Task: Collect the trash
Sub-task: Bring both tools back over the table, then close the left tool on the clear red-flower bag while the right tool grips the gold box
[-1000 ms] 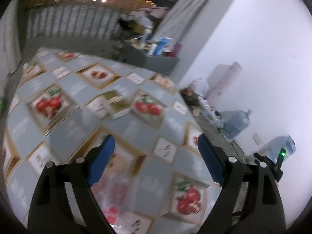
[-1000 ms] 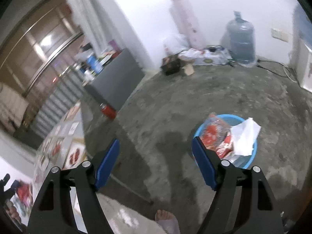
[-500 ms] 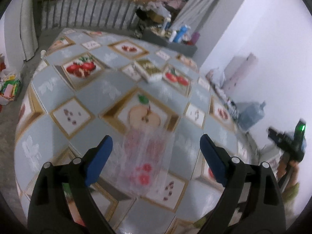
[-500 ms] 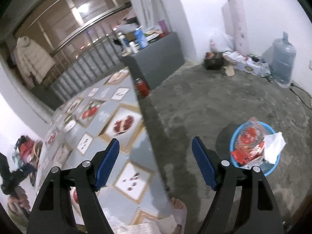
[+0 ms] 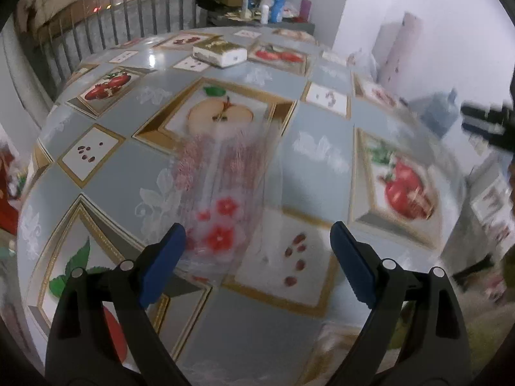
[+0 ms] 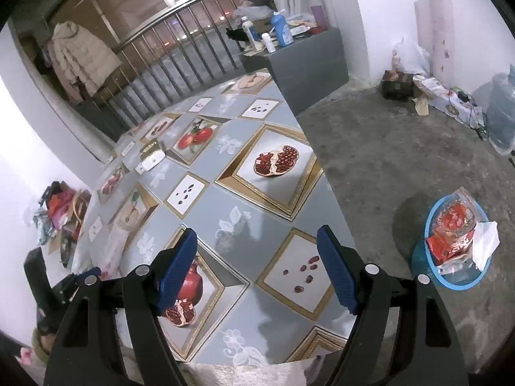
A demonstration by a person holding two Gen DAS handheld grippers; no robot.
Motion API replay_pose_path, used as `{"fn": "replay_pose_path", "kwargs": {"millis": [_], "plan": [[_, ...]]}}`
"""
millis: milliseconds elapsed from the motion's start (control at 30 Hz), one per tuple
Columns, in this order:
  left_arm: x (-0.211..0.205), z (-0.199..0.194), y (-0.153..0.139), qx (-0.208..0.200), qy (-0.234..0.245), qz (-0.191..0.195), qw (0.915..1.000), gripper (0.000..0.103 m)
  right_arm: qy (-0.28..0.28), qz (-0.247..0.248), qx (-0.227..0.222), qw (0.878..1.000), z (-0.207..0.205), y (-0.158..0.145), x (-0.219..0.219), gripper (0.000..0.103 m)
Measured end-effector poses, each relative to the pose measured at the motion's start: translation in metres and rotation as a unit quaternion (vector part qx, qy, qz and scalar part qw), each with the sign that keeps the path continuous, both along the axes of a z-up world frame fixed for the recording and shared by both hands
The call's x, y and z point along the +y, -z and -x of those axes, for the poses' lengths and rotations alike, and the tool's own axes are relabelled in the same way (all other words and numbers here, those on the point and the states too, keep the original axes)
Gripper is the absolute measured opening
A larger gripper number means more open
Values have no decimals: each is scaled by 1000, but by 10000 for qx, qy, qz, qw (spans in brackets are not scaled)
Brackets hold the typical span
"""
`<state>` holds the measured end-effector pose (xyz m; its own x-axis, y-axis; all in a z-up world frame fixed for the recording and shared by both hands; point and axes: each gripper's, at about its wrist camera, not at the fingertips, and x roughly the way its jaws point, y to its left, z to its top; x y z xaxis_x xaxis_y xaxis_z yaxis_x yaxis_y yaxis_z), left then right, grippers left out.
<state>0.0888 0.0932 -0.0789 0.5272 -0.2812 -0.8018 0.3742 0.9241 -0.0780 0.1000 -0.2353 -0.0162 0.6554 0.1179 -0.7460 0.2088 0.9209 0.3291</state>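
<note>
A clear plastic wrapper with red flowers (image 5: 222, 193) lies flat on the fruit-print table (image 5: 322, 148). My left gripper (image 5: 257, 257) is open just above the table, its left finger at the wrapper's near edge. The wrapper also shows faintly in the right wrist view (image 6: 111, 251). My right gripper (image 6: 257, 267) is open and empty above the table's near right part. A blue basket (image 6: 457, 276) on the floor to the right holds red wrappers and white paper.
A small white and gold box (image 5: 220, 53) sits at the table's far side, also seen in the right wrist view (image 6: 151, 157). A grey cabinet (image 6: 305, 61) with bottles stands behind the table. Water jugs (image 6: 502, 112) and clutter line the wall. Concrete floor (image 6: 402, 167) lies to the right.
My left gripper has come down and forward over the table until the wrapper lies at its fingers. My right gripper has swung left from the floor and basket to over the table.
</note>
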Motion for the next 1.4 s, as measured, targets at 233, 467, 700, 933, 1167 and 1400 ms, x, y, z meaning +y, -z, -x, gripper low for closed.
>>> {"fn": "replay_pose_path", "kwargs": {"millis": [233, 467, 700, 933, 1167, 1400], "plan": [[1, 4, 0, -257, 140, -314, 9991, 69, 53, -73, 67, 9999, -4, 3, -4, 75], [7, 4, -2, -325, 228, -287, 9988, 49, 92, -132, 66, 9998, -4, 5, -6, 75], [11, 3, -3, -358, 280, -105, 9989, 31, 82, -301, 21, 9995, -4, 3, -8, 75], [30, -18, -4, -266, 100, 201, 9994, 8, -184, -303, 0, 9994, -22, -3, 5, 75], [69, -62, -3, -81, -302, 565, 9979, 5, -910, -365, 0, 9952, -81, -1, 39, 75], [109, -125, -3, 229, -804, 1019, 9913, 4, -1974, 208, -8, 9801, -164, 6, 113, 75]]}}
